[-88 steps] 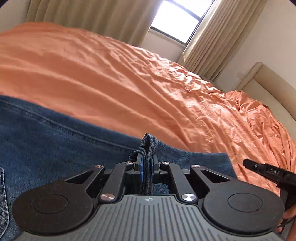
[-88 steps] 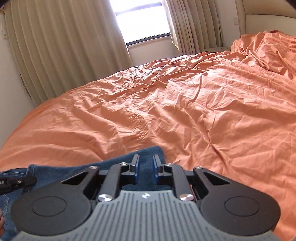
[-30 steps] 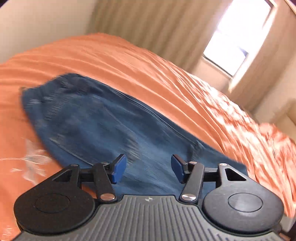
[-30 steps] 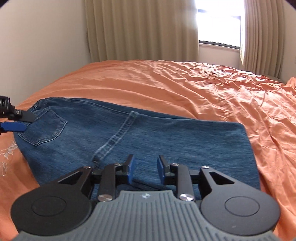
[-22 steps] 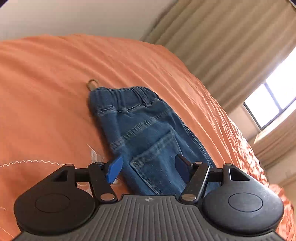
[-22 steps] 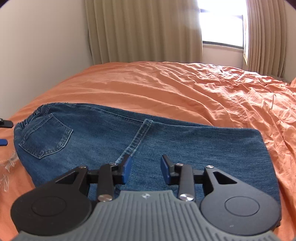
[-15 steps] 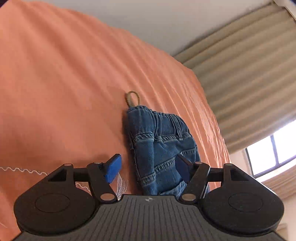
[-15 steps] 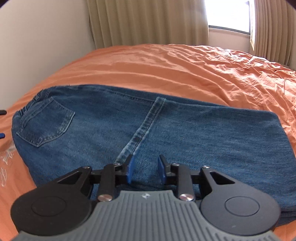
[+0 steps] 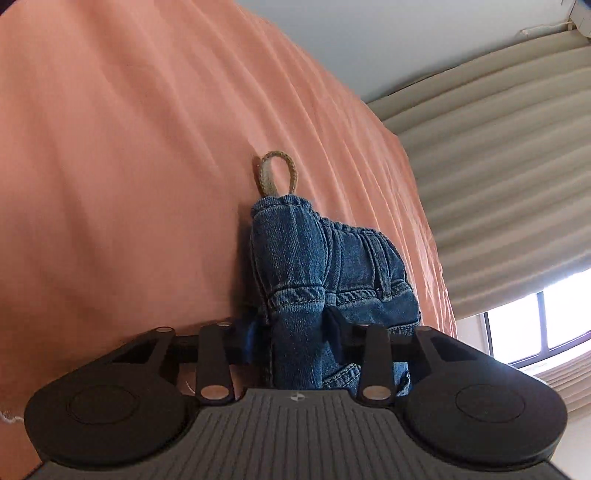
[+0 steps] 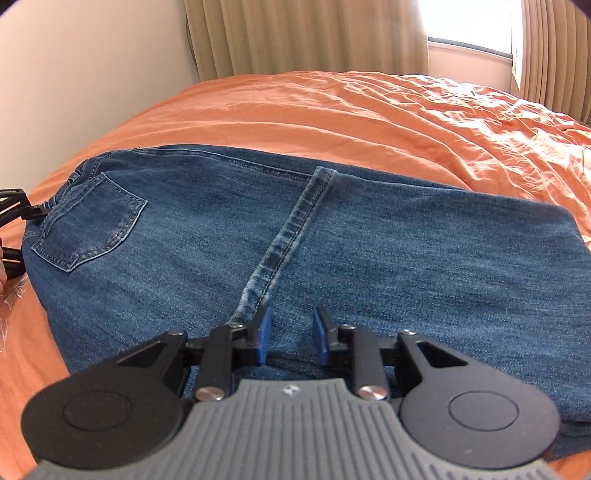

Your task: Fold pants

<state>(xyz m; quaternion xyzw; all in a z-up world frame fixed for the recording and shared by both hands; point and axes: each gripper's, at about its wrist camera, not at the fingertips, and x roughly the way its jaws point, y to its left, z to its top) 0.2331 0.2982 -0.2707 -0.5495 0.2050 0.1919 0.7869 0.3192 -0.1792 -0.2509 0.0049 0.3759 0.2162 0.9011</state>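
Blue jeans (image 10: 332, 236) lie folded in half on the orange bed, hem (image 10: 291, 229) lying across the upper leg, back pocket (image 10: 88, 225) at left. My right gripper (image 10: 290, 334) is open just above the jeans' near edge by the hem. In the left wrist view the jeans' waistband end (image 9: 317, 266) stands bunched between the fingers of my left gripper (image 9: 295, 332), whose jaws stand wide on either side of the denim, not closed. The left gripper's tip also shows at the far left of the right wrist view (image 10: 14, 210) by the waistband.
The orange bedsheet (image 10: 351, 107) spreads all around the jeans. A tan cord loop (image 9: 275, 177) pokes out beyond the waistband. A white wall (image 10: 85, 62) and beige curtains (image 10: 303, 33) stand behind the bed; a window (image 10: 469, 22) is at back right.
My left gripper let go of the hem, opened, swung to the waistband end and dropped low around it. My right gripper moved down and closer to the jeans' near edge.
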